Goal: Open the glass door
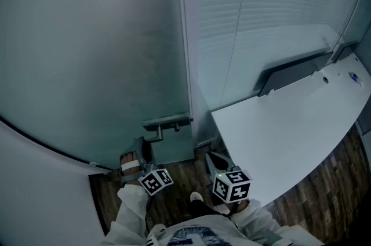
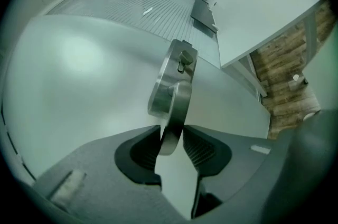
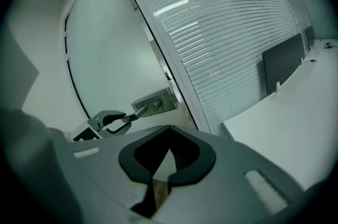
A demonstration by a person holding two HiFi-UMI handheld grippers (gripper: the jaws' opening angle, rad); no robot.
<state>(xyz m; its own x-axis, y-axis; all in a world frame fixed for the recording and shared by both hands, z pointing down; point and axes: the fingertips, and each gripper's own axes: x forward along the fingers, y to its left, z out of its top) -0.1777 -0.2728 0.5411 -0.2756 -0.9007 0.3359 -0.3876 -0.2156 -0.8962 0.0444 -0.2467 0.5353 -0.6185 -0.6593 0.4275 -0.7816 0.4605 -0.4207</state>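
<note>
The frosted glass door (image 1: 98,53) fills the left of the head view, with a metal handle plate (image 1: 168,121) near its right edge. In the left gripper view the steel lever (image 2: 177,104) runs from the plate (image 2: 168,77) toward me. My left gripper (image 2: 171,131) is open, and the lever's end lies between its fingers. It also shows low in the head view as the left gripper (image 1: 144,149), and in the right gripper view as the left gripper (image 3: 110,122). My right gripper (image 3: 168,149) is shut on nothing and hangs back from the door (image 3: 113,54), right of the handle, as the right gripper (image 1: 216,159).
A white desk (image 1: 290,129) juts in from the right, close to the right gripper, with a dark panel (image 1: 295,72) at its far edge. A glass partition with blinds (image 1: 261,13) stands right of the door frame (image 1: 186,53). A white wall (image 1: 35,192) lies left and wood floor (image 1: 179,178) below.
</note>
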